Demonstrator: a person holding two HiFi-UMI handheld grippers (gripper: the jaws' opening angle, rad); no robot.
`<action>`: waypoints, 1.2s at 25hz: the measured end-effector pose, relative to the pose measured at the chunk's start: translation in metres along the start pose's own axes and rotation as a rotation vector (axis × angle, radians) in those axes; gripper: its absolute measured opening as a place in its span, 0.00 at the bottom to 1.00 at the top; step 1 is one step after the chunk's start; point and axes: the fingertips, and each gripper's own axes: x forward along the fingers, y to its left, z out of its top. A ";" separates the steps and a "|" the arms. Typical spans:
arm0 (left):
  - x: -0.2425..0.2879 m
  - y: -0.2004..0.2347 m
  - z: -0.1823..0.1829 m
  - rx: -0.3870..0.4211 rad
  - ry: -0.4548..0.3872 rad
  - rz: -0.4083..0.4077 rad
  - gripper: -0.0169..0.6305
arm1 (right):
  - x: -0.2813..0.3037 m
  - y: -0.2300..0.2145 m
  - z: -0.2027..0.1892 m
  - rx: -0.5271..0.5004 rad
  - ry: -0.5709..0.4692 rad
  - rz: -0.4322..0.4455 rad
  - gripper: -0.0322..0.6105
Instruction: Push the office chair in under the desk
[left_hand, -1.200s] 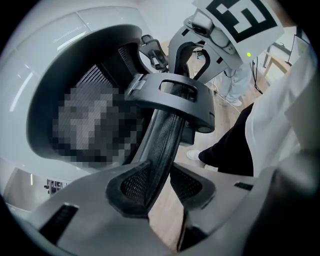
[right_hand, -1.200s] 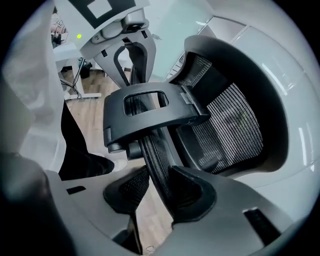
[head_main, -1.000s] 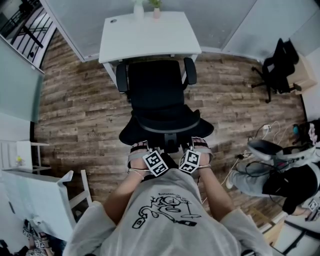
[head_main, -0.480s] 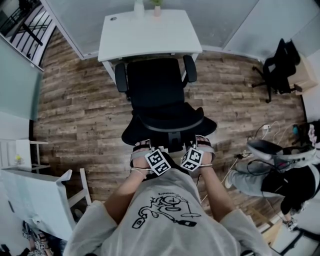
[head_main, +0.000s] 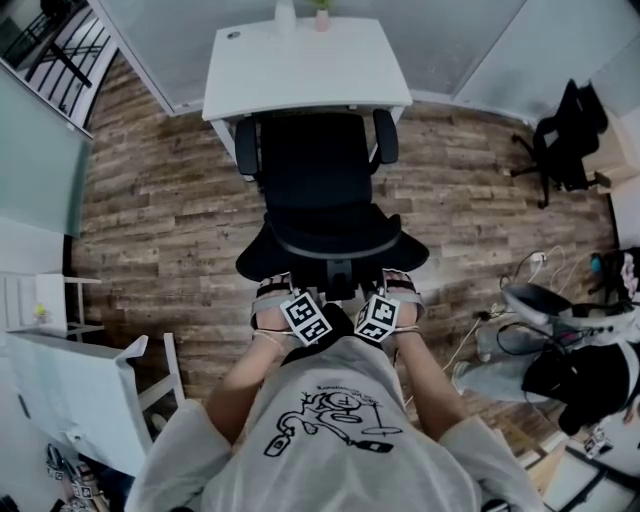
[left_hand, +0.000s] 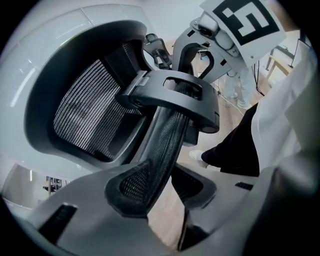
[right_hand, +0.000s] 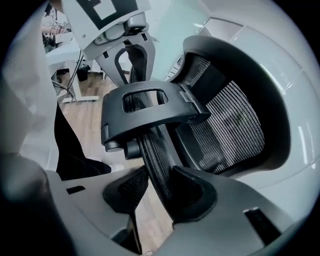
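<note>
Room: wood-plank floor (head_main: 150, 210), with a white desk (head_main: 305, 70) at 12 o'clock.
Office chair (head_main: 320, 190): stands at 12 o'clock from the person, its armrests at the desk's near edge.
Left hand-held gripper (left_hand: 162, 195): straddles the backrest rim (left_hand: 167, 135); its jaws have just widened and are loose, not clamped.
Right hand-held gripper (right_hand: 160, 195): also straddles the rim, unclamped.
Reason: I judge two symmetric contacts push it straight.
Look: black, with a mesh back.
</note>
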 end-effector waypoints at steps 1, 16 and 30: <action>0.002 0.004 -0.002 0.000 0.008 0.007 0.24 | 0.002 -0.001 0.003 -0.001 -0.005 0.004 0.32; 0.018 0.048 -0.013 0.036 0.035 0.050 0.24 | 0.022 -0.023 0.033 0.017 -0.004 0.006 0.31; 0.037 0.085 -0.006 0.048 0.045 0.059 0.24 | 0.050 -0.056 0.043 0.023 0.005 0.015 0.30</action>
